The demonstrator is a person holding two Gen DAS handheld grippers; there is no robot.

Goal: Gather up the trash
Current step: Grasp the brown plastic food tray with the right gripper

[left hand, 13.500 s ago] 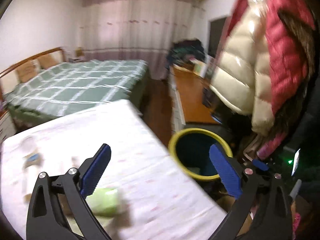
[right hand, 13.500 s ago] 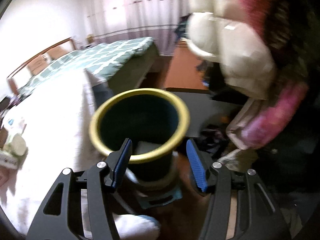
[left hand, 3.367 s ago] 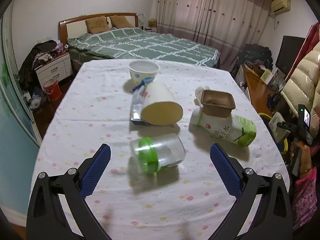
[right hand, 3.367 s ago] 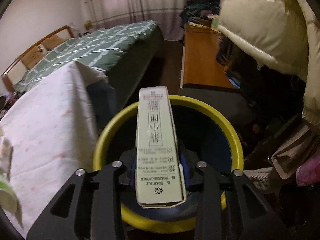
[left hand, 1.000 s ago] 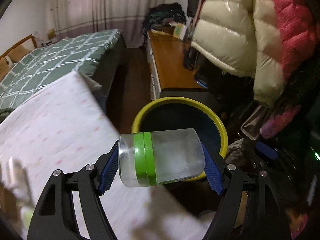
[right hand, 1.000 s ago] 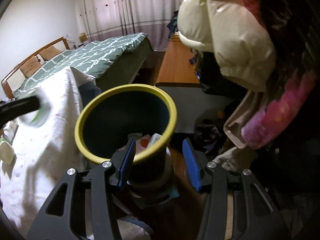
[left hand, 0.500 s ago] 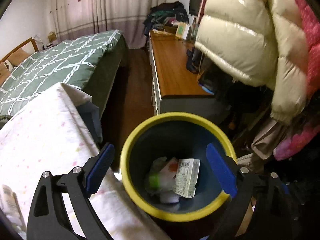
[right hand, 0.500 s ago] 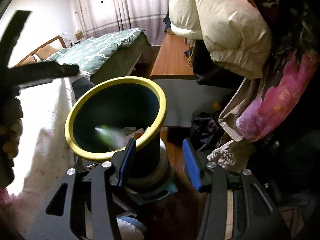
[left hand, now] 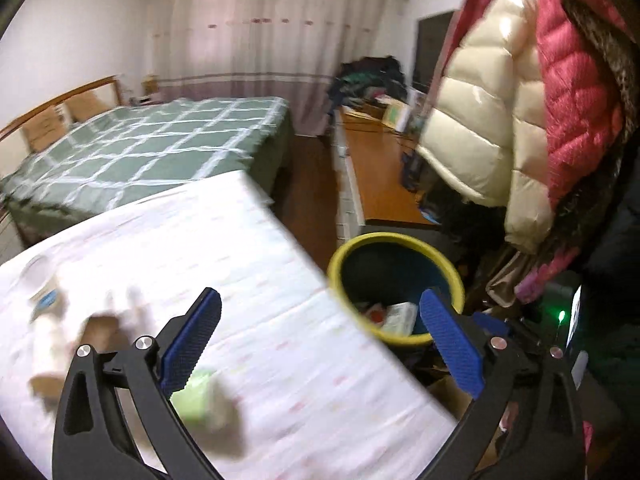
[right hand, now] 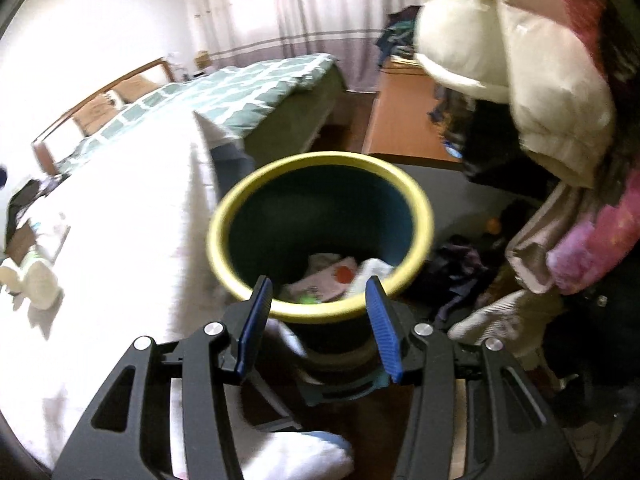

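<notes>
Since the remaining trash [left hand: 196, 400] is blurred on the desk [left hand: 256, 280] beside the yellow-rimmed bin [left hand: 394, 240], a rushed pick could be misjudged. The left claw [left hand: 320, 340], whose jaws have just been opening, is spread wide and empty; the right claw [right hand: 318, 326] is held part-open, empty, over the bin.
</notes>
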